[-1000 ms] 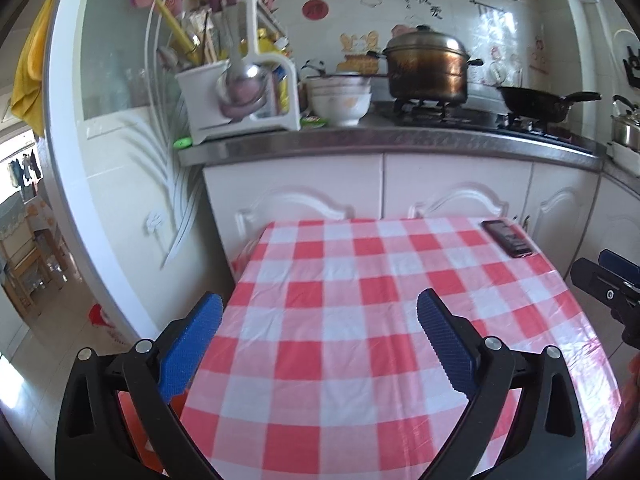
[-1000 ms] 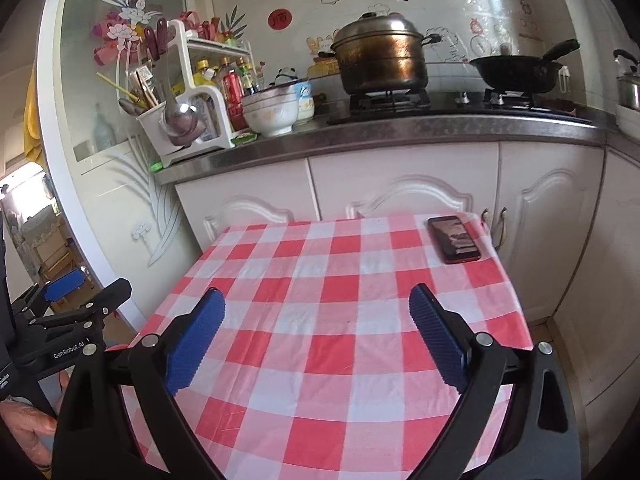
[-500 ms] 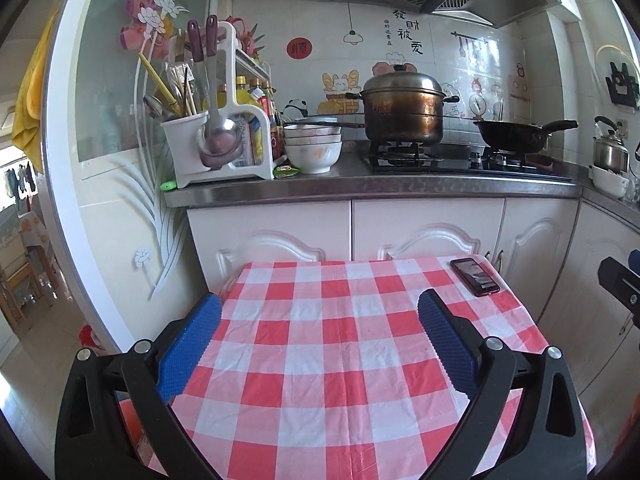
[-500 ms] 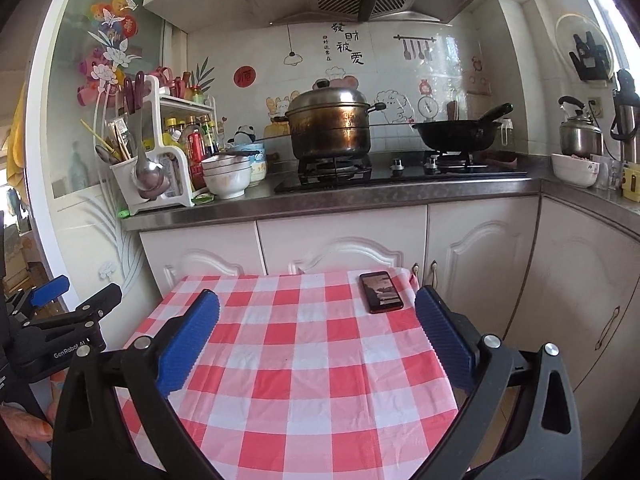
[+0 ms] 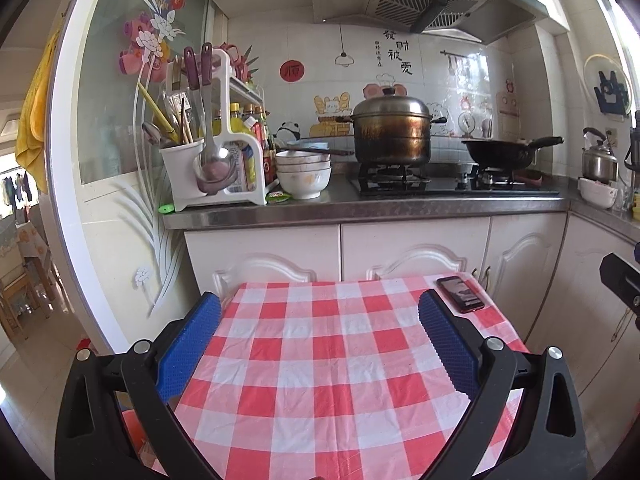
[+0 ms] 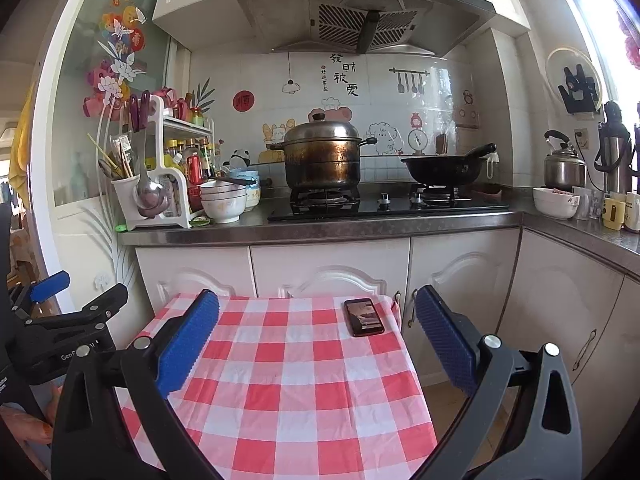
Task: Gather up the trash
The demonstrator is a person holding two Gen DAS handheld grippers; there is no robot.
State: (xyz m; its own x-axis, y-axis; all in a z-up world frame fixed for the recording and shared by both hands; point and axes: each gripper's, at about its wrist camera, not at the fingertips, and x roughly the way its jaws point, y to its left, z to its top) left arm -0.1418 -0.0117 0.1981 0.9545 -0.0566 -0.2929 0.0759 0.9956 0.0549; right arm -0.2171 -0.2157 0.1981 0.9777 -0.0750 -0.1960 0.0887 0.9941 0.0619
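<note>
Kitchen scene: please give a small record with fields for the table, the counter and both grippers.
table: red-white checked cloth
on table: dark phone, far right corner
counter: stacked bowls, steel pot on stove, black wok
left hand-held gripper: open, holds nothing
right hand-held gripper: open, holds nothing
trash: none visible

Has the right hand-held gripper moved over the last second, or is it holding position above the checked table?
Yes. The right hand-held gripper has pulled back and tilted upward: the phone and the steel pot now sit lower and smaller in its view, and the range hood has appeared.
</note>
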